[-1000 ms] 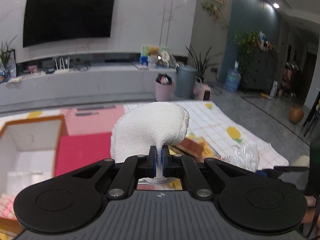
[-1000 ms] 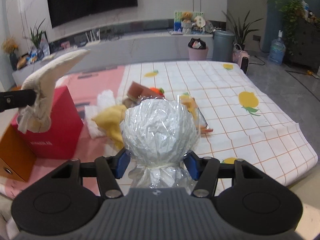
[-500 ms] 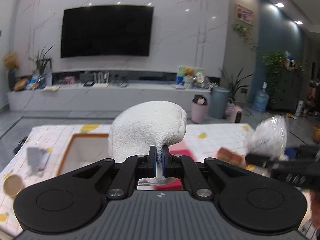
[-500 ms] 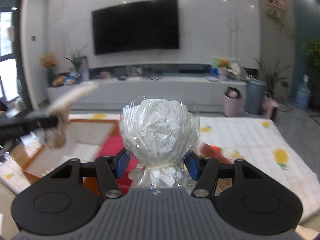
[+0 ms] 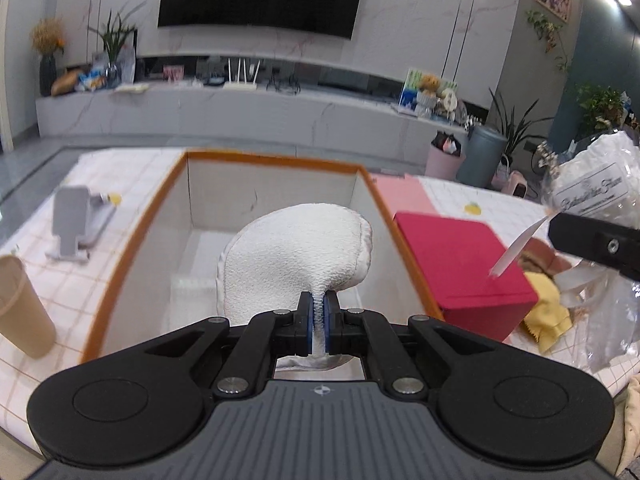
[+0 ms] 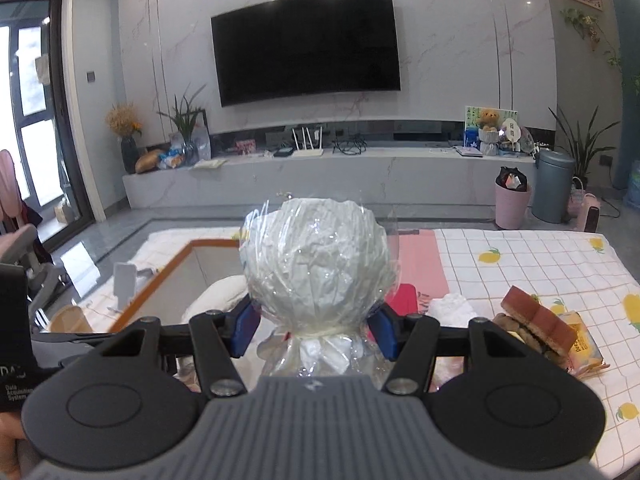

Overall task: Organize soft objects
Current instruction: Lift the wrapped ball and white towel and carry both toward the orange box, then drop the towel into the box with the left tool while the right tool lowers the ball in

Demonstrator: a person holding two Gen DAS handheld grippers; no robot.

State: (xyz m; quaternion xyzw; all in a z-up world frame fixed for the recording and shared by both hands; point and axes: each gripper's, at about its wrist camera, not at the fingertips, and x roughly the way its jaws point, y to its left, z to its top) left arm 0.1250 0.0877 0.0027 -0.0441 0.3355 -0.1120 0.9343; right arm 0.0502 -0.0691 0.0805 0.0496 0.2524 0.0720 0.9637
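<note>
Far left on the checked cloth (image 5: pixel 56 280): stood a tan paper cup (image 5: pixel 20 308), upright, with a grey stand (image 5: pixel 76 220) just behind it. Beside these, sat an orange-rimmed open box (image 5: pixel 276 160), white inside. Above its opening, hung a white padded cloth piece (image 5: pixel 296 256), pinched by a thin fold of its lower edge in the left gripper (image 5: pixel 318 322), jaws clenched almost together on that fold; rest of the piece bulged up and forward beyond the jaws, over the box interior. Just right of the box, touching its wall, lay a red box (image 5: pixel 456 264), and past that a yellow cloth (image 5: pixel 548 320) on the bench. Far right, held clear of the bench: a round white bundle wrapped in clear film (image 6: pixel 316 264), clasped at its tied neck between the right gripper (image 6: pixel 316 330) pads, jaws parted wide around it, the ball rising ahead of them. Further right on the cloth, lay a brown sponge-like block (image 6: pixel 536 320) atop a yellow packet (image 6: pixel 584 348).
</note>
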